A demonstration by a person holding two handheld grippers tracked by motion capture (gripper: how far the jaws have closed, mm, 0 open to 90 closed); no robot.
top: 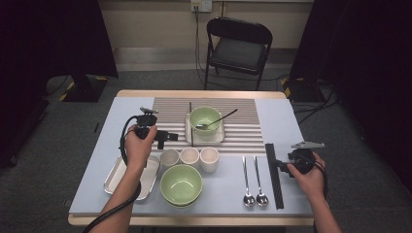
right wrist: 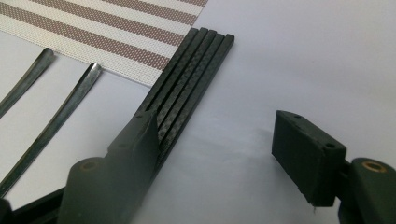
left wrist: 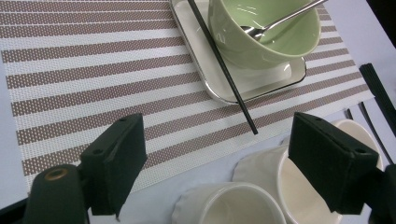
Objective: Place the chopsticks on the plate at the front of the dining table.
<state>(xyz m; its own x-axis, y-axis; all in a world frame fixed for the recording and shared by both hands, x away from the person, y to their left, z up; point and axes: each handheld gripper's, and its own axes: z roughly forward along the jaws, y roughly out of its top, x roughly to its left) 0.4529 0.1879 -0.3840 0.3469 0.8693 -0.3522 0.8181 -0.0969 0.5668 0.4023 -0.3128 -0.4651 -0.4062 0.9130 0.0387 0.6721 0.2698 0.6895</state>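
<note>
Black chopsticks [right wrist: 187, 88] in a flat row near the desk's [top: 286, 116] right edge, touching the right tool's [right wrist: 224, 140] left jaw, jaws apart, nothing clamped; left tool [left wrist: 233, 163] gaping too, above white cups [left wrist: 280, 182] near the striped mat [left wrist: 93, 70]

High view above table [top: 286, 121], gripper views close, sharing striped placemat [left wrist: 93, 70]

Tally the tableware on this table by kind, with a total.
Green bowls: 2 (one on the mat's tray, one near the front edge)
White cups: 3
Metal trays: 2
Spoons: 3 (two by the chopsticks, one in the far bowl)
Black chopsticks: 5 (four bundled, one across the tray)
Total: 15
</note>
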